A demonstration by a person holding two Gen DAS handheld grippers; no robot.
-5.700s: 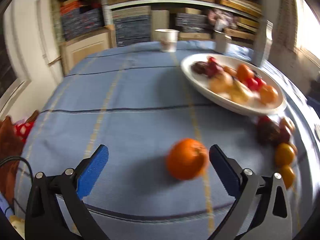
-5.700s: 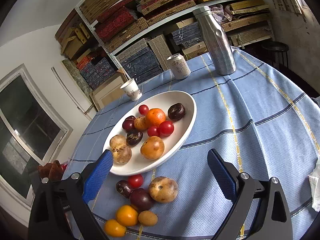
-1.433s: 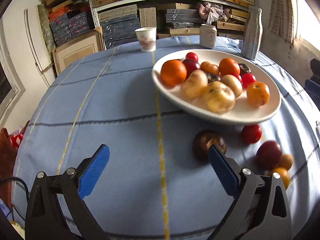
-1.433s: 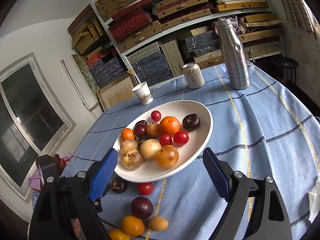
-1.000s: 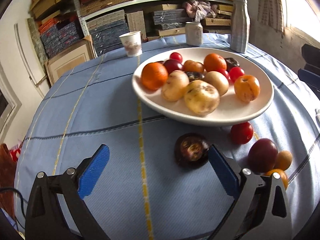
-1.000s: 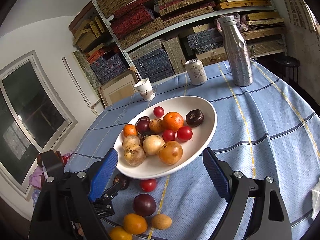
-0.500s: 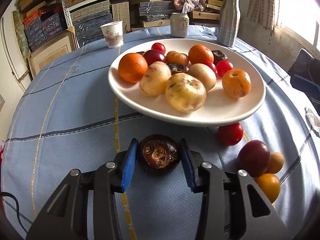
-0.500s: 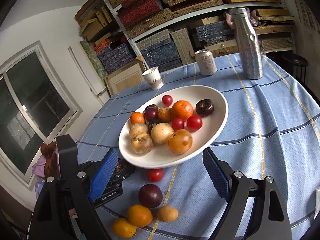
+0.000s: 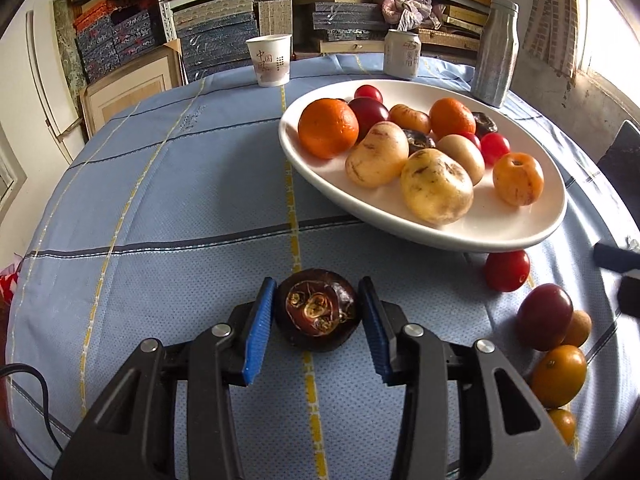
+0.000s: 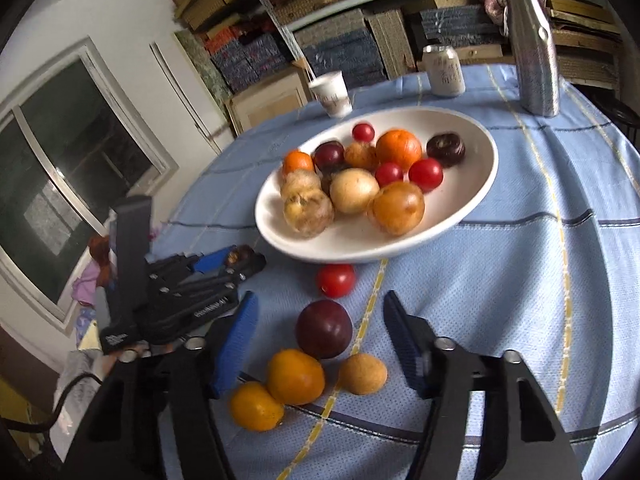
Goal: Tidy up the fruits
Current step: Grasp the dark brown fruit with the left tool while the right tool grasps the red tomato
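Left gripper point(image 9: 316, 312) clamped on a dark brown wrinkled round fruit point(image 9: 317, 314), blue pads pressing both its sides; fruit sits on the light blue striped tablecloth point(image 9: 180, 200), just in front of the white oval ceramic plate point(image 9: 520, 232). Right gripper point(image 10: 320, 336) jaws closing around a dark purple plum point(image 10: 324, 328), plum between the blue pads, gaps visible on both sides, not gripped. Plum lies on the cloth in front of the plate, near it. Small red tomato point(image 10: 336, 280) between plum and plate rim. Two orange fruits point(image 10: 295, 376) and a small tan round fruit point(image 10: 363, 373) touching or just beside the plum on the side away from the plate. Plate holds oranges, tan fruits, tomatoes, dark fruits. White paper cup point(image 9: 269, 60), drink can point(image 9: 401, 54), steel bottle point(image 9: 495, 52) behind the plate.
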